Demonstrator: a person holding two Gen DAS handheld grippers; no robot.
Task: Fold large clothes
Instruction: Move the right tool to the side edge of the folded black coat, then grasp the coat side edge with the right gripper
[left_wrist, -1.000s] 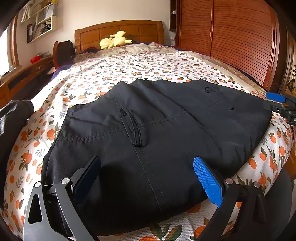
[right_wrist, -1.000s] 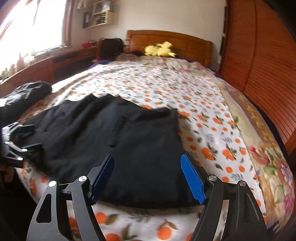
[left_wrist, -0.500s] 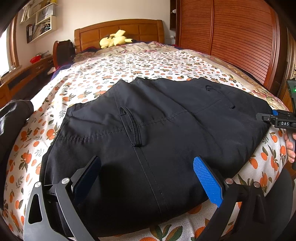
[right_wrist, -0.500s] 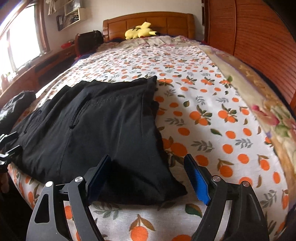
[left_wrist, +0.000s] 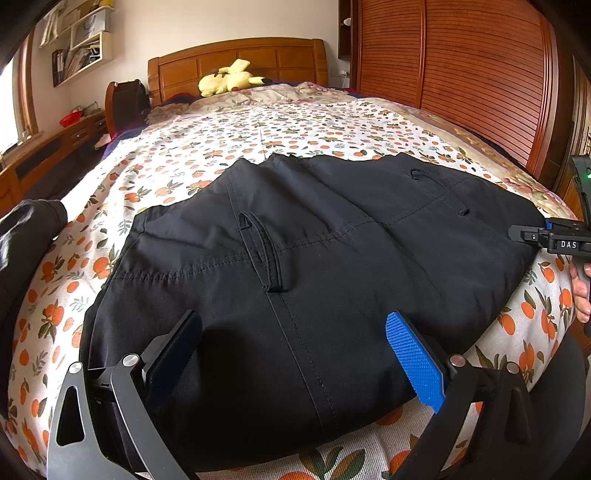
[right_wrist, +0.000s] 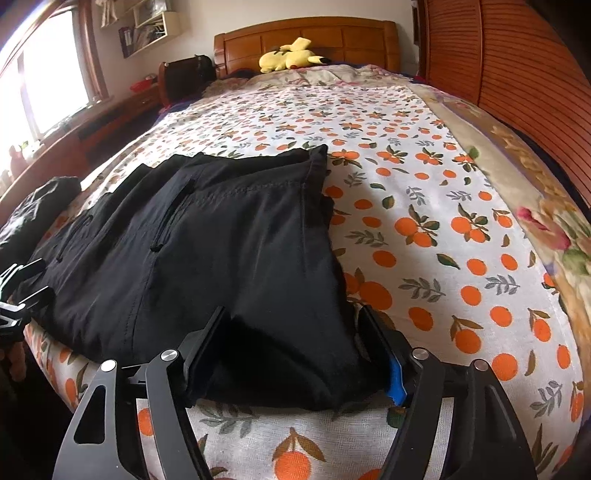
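Black trousers (left_wrist: 314, 240), folded into a wide rectangle, lie flat on the orange-print bedsheet (left_wrist: 295, 129) near the foot of the bed. My left gripper (left_wrist: 291, 321) hovers open over their near edge, around the centre seam, with no cloth pinched. In the right wrist view my right gripper (right_wrist: 291, 314) is down at the near right corner of the trousers (right_wrist: 221, 240). Its jaws are closing with that corner between them, and the cloth is not visibly squeezed. The right gripper (left_wrist: 554, 240) also shows at the right edge of the left wrist view.
Another dark garment (left_wrist: 26, 229) lies heaped at the bed's left edge. A yellow plush toy (left_wrist: 229, 79) rests by the wooden headboard (left_wrist: 236, 59). A slatted wooden wall (left_wrist: 461, 74) runs along the right side. Fingers of a hand (left_wrist: 581, 299) show behind the right gripper.
My right gripper has dropped and swung in onto the trousers' near right corner, and its jaws now straddle the cloth and stand narrower. The left gripper and trousers have not moved.
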